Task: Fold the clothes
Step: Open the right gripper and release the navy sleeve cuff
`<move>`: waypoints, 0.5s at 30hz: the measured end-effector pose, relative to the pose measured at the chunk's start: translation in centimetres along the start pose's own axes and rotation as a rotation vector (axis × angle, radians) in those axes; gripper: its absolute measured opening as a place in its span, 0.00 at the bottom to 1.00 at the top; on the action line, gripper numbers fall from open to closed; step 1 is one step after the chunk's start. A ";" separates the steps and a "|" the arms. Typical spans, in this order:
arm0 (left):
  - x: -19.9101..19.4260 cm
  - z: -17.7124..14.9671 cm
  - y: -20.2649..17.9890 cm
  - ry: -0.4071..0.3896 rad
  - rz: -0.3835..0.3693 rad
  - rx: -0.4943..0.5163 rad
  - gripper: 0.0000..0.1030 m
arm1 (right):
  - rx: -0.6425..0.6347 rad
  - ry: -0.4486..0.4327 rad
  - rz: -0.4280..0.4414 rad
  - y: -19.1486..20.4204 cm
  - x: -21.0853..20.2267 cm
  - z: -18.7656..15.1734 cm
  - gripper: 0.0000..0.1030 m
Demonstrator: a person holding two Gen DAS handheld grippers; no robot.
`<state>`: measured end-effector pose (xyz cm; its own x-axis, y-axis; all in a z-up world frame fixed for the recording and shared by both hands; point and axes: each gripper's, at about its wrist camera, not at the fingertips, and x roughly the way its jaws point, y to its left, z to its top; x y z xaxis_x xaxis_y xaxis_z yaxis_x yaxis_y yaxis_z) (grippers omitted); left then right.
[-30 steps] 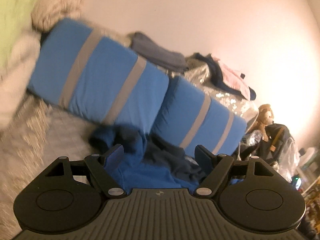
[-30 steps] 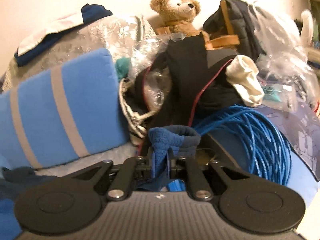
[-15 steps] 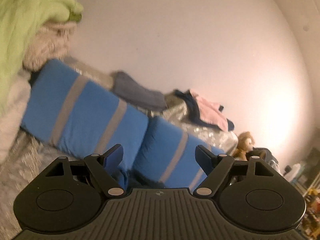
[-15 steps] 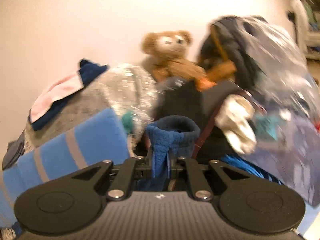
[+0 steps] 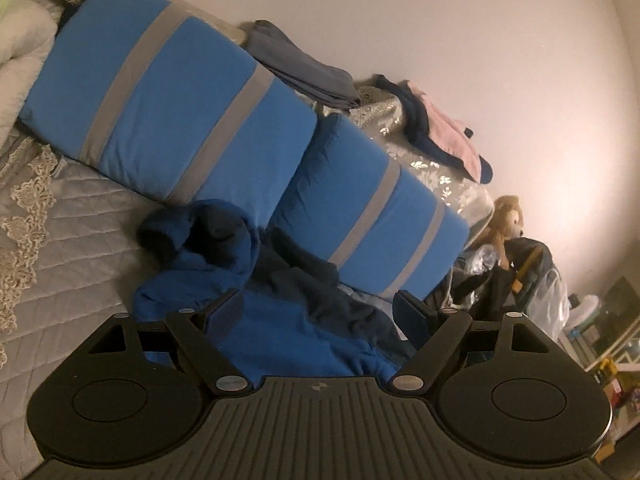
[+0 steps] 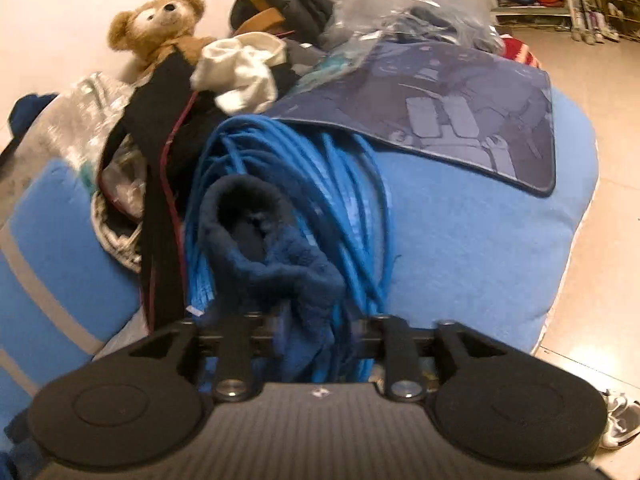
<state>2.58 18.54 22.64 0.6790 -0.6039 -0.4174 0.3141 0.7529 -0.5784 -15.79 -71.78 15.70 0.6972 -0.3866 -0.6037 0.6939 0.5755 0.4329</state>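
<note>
Now our right gripper [image 6: 310, 322] is opening, the blue fleece cuff [image 6: 264, 240] loose between its jaws; our left gripper [image 5: 320, 312] gapes empty above the garment's body [image 5: 288, 324].

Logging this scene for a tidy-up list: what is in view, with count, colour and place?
fleece garment: one, blue and navy, crumpled on the bed
striped cushions: two, blue with grey bands, along the wall
teddy bear: one, brown, by the wall
cable coil: one, blue, behind the garment's cuff
printed mat: one, dark blue, on a light blue cushion
left tool: black, open over the garment
right tool: black, jaws opening, cuff between them
</note>
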 end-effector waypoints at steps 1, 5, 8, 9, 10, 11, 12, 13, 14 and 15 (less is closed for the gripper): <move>-0.1 0.0 -0.1 -0.005 0.004 0.007 0.79 | -0.012 -0.010 -0.019 0.7 -0.9 0.2 0.98; -0.3 0.3 -1.2 -0.026 0.033 0.050 0.79 | -0.116 -0.078 0.021 5.2 -5.0 1.2 0.99; -0.9 0.5 -2.7 -0.055 0.080 0.106 0.79 | -0.226 -0.130 0.056 9.8 -8.4 1.7 0.99; -1.3 0.7 -3.3 -0.067 0.087 0.126 0.79 | -0.262 -0.146 0.072 11.4 -9.8 1.9 0.99; -1.7 0.9 -3.9 -0.077 0.089 0.145 0.79 | -0.299 -0.161 0.088 13.1 -11.1 2.1 0.99; -2.1 1.1 -4.4 -0.086 0.089 0.160 0.79 | -0.335 -0.167 0.106 14.8 -12.4 2.4 0.99; -2.6 1.5 -5.1 -0.095 0.087 0.176 0.79 | -0.370 -0.173 0.125 16.5 -13.6 2.7 0.99; -3.2 2.0 -5.8 -0.099 0.084 0.191 0.79 | -0.402 -0.171 0.147 17.9 -14.7 3.0 0.99; -3.7 2.6 -6.5 -0.102 0.084 0.206 0.79 | -0.434 -0.169 0.170 19.2 -15.9 3.2 0.99; -4.3 3.4 -7.3 -0.101 0.095 0.221 0.79 | -0.464 -0.166 0.192 20.5 -17.0 3.5 0.99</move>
<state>-0.38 16.52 31.01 0.7716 -0.5073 -0.3838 0.3756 0.8503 -0.3686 -12.74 -55.93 37.16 0.8494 -0.3301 -0.4117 0.4242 0.8912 0.1606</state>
